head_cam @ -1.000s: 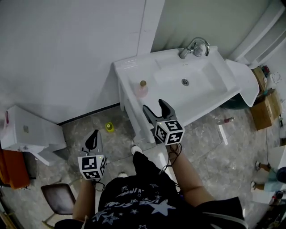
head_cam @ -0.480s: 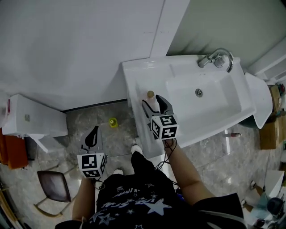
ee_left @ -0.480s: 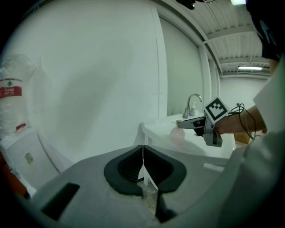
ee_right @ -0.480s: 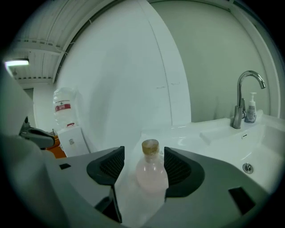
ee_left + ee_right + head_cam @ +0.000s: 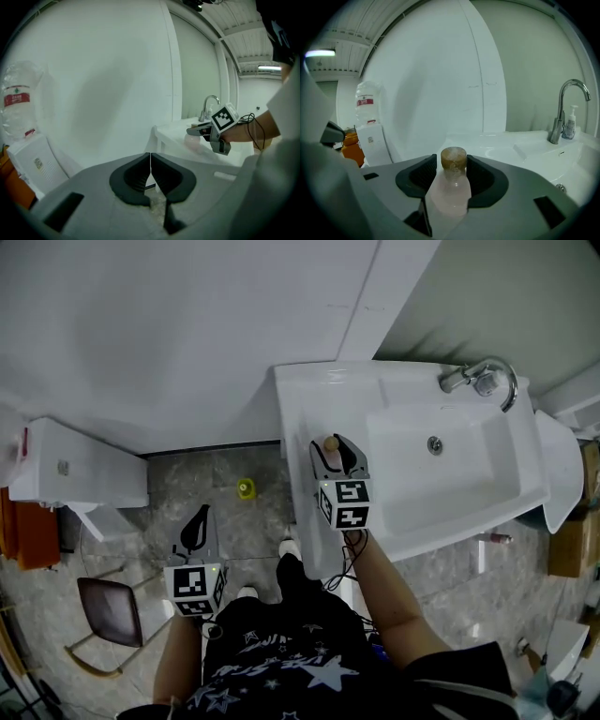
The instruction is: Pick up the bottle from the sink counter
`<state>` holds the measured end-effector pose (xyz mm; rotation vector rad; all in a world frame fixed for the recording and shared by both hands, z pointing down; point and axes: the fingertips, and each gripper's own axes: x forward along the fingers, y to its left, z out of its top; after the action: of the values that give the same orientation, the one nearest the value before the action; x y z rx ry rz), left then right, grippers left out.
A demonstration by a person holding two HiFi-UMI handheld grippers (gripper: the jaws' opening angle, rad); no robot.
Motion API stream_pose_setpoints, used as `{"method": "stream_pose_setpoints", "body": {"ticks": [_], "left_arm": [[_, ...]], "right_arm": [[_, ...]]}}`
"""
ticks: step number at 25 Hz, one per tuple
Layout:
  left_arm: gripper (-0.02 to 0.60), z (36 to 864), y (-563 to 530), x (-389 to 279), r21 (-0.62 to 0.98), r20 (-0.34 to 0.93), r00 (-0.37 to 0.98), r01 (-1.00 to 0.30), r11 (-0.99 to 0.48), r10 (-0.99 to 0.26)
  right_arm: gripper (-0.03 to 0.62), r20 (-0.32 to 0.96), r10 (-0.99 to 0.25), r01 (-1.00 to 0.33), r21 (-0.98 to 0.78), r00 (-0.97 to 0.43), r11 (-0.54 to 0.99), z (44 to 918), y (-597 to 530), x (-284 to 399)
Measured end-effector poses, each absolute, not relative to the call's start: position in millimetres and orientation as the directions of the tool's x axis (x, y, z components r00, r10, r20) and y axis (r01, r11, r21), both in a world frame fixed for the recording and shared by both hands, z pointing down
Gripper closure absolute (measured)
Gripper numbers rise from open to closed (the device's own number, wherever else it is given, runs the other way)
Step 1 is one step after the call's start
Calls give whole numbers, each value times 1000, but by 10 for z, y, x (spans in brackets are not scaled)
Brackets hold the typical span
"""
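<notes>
white wall (image 5: 187, 324): fills the upper half of the head view. marbled floor (image 5: 216, 521): lower left, beneath the person (image 5: 281, 662), who occupies the bottom centre. white desk (image 5: 319, 390): right of centre, set against the wall, with a sink basin (image 5: 441, 474) sunk into its right part and a bare ledge on its left part. right hand-held gripper (image 5: 336, 450): held out over the left ledge of the desk, marker cube toward the person. in the right gripper view (image 5: 453, 164) its jaws are spread, one on each side of the bottle (image 5: 450, 192); contact between pads and bottle cannot be confirmed. left hand-held gripper (image 5: 198, 521): lower left of the head view, over the floor and well apart from the desk. in the left gripper view (image 5: 150, 164) its jaws are pressed together with nothing between them. faucet (image 5: 483, 381): chrome, at the upper right rim of the basin. bottle (image 5: 329, 446): pale pink with a brown cap, upright on the left ledge of the desk, between the right jaws. small yellow object (image 5: 246, 488): on the floor, left of the desk.
</notes>
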<state>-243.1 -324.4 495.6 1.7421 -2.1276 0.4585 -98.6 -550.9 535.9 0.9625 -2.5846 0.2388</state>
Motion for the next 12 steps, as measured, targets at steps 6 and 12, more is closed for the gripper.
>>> {"method": "stream_pose_setpoints", "body": {"ticks": [6, 12], "left_arm": [[560, 5042, -3121, -2450, -11, 488, -178, -980, 198, -854], [560, 5034, -3051, -2428, 1, 473, -155, -984, 176, -867]], "right_arm": [[439, 392, -612, -665, 3, -687, 747, 5369, -5550, -1002], [454, 394, -616, -665, 18, -682, 747, 5320, -5492, -967]]}}
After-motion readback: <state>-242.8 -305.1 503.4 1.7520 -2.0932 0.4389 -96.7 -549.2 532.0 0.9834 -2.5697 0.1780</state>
